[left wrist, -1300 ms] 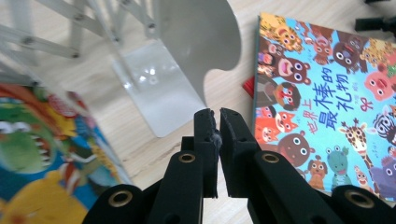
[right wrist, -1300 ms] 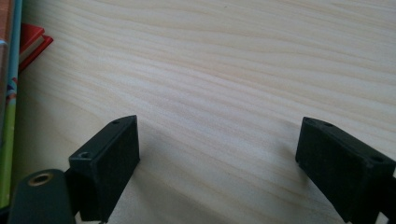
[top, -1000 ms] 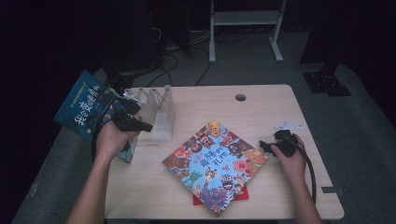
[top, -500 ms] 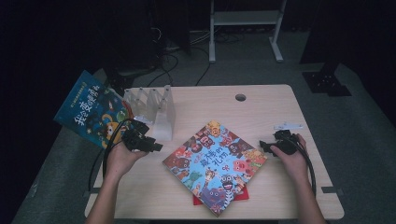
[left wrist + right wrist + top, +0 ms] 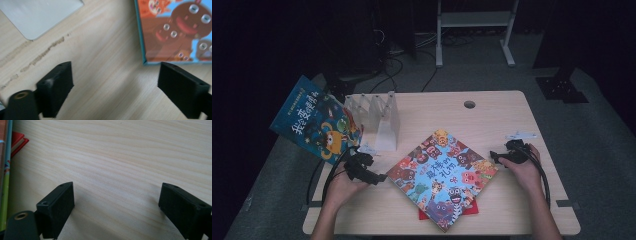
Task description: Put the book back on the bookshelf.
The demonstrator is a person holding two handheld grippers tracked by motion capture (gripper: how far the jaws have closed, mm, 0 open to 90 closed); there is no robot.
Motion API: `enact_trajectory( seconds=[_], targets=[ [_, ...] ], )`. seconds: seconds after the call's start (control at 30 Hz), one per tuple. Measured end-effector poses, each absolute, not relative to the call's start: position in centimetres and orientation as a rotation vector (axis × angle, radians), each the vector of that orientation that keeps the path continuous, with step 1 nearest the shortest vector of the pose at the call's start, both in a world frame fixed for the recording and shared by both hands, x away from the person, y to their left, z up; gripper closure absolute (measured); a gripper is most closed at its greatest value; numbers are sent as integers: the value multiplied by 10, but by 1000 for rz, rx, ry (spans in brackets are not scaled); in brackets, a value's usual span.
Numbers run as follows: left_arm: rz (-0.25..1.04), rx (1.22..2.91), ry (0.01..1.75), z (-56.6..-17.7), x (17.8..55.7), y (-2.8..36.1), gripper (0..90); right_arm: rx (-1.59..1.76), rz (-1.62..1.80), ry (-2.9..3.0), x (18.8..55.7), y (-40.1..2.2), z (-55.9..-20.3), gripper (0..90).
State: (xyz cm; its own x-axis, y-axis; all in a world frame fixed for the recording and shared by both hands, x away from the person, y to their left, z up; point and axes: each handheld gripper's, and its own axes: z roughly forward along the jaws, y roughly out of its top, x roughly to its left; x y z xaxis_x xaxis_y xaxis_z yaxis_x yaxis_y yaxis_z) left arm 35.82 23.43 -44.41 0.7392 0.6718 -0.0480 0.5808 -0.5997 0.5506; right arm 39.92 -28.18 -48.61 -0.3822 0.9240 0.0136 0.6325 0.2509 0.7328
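High view: the picture book [image 5: 443,175] lies flat at the near centre of the table [image 5: 492,110], turned diagonally, on top of a red book [image 5: 426,215] whose corner shows at its near edge. It will probably handle as a stiff, fairly light board — thin, glossy, likely slippery on its face. Take hold at an overhanging edge or corner, not on the cover. The left gripper [image 5: 379,177] sits just beside its left corner; its jaws have just been opening and stand wide with nothing between them. The right gripper [image 5: 493,156] waits at the right corner — jaws wide, empty. Far left stands a clear rack [image 5: 379,117] with a blue book [image 5: 314,120] leaning on it.
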Motion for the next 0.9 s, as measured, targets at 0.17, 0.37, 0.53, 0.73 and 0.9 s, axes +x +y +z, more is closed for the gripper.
enact_trajectory(
  seconds=[0.17,0.37,0.53,0.73,0.9],
  targets=[
    [202,2403,910,-455,355,235,32,1421,932,2098,398,-282,-486,142],
    [195,2417,859,-465,352,235,2,1407,935,2114,393,-283,-481,314],
    [261,2438,798,-469,349,235,0,1384,968,2120,385,-284,-470,402],
    [295,2344,733,-477,345,244,0,1354,1024,2150,370,-285,-456,469],
    [301,2317,721,-479,344,246,0,1324,1065,2158,355,-288,-446,510]
  ],
)
